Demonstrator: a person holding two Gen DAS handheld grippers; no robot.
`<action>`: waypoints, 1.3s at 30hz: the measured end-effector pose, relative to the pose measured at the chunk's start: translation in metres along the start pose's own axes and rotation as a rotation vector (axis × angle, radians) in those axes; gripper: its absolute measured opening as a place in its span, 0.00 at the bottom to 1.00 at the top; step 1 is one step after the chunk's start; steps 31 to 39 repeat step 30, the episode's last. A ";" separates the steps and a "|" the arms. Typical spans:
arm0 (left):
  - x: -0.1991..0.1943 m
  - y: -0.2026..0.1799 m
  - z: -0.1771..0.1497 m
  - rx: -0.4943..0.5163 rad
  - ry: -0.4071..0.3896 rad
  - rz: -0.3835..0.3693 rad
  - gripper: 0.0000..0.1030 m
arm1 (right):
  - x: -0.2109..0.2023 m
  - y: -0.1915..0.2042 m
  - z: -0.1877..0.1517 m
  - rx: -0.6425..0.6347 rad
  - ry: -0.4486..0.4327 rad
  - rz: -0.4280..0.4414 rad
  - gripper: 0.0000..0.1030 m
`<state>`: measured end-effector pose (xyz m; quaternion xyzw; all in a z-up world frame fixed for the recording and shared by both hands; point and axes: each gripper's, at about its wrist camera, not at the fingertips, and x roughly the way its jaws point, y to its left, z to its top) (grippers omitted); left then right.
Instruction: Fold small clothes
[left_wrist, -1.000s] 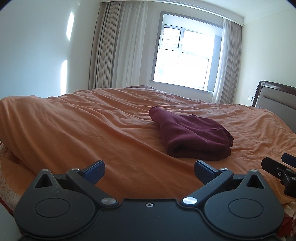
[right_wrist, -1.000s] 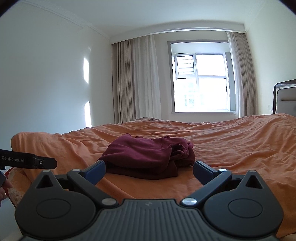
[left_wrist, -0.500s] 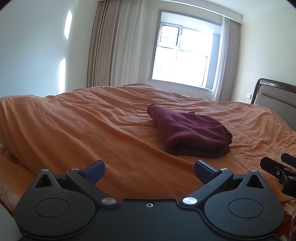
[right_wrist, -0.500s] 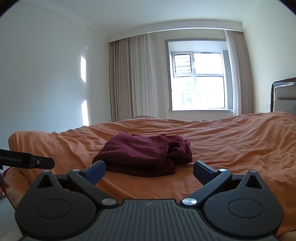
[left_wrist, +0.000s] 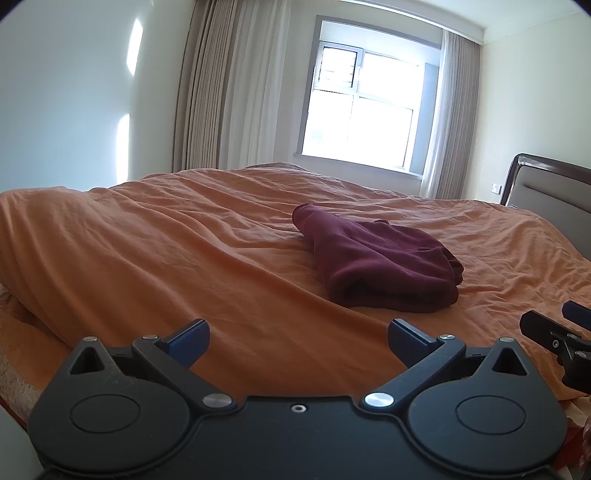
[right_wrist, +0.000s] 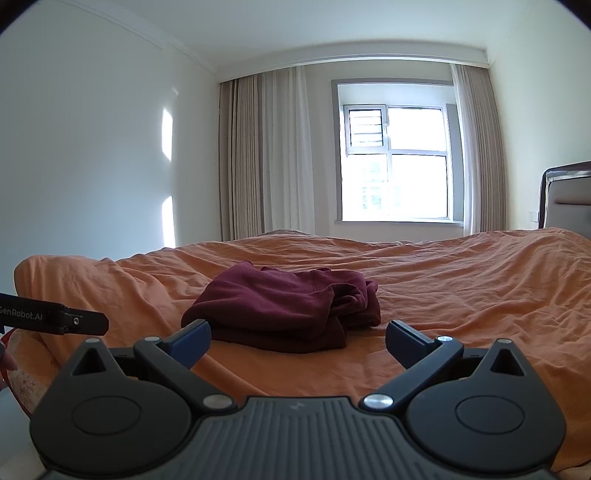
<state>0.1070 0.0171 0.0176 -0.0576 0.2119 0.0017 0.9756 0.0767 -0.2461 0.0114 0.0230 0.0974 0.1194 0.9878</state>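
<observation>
one folded maroon garment (left_wrist: 384, 262) lay mid-bed on a rumpled orange duvet (left_wrist: 166, 251). two grippers, left gripper (left_wrist: 297, 341) and right gripper (right_wrist: 297, 339), hovered short of it, fingers spread, grasping nothing. one curtained window (right_wrist: 397, 162) lit the bedroom.

headboard (left_wrist: 550, 192) — cut off right | garment (right_wrist: 288, 306) underside hidden

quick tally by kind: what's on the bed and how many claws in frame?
Maroon garment: 1, bunched on the orange bedspread
Orange bedspread: 1
Claws: 2, left claw and right claw, both open and holding nothing
Total: 4
</observation>
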 end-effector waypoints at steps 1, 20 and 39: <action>0.000 0.000 0.000 0.002 0.000 0.000 0.99 | 0.000 0.000 0.000 -0.001 -0.001 0.000 1.00; 0.012 -0.009 0.001 0.037 0.057 0.059 0.99 | 0.006 -0.001 0.001 -0.012 0.003 0.004 1.00; 0.022 -0.008 0.001 0.033 0.062 0.038 0.99 | 0.019 -0.006 -0.003 -0.001 0.035 0.003 1.00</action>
